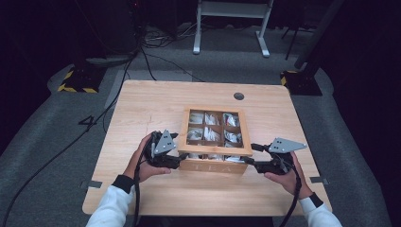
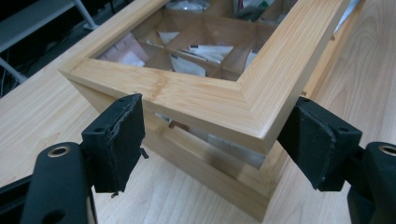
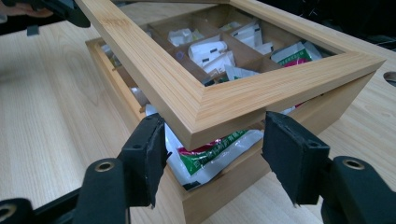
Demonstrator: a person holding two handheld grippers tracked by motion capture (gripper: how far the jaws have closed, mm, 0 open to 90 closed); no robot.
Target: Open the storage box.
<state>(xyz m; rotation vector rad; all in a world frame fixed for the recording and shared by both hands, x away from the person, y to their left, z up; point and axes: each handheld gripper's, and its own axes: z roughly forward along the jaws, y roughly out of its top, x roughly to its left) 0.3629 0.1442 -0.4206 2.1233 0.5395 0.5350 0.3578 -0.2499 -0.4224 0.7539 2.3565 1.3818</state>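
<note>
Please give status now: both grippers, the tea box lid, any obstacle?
Left gripper and right gripper: jaws open around the front lid corners. Lid lifted at the front, tea box partly open. Nothing blocking on the table.

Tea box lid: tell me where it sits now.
The lid is raised off the tea box, mid-table in the high view, between the left hand-held gripper and right one.
</note>
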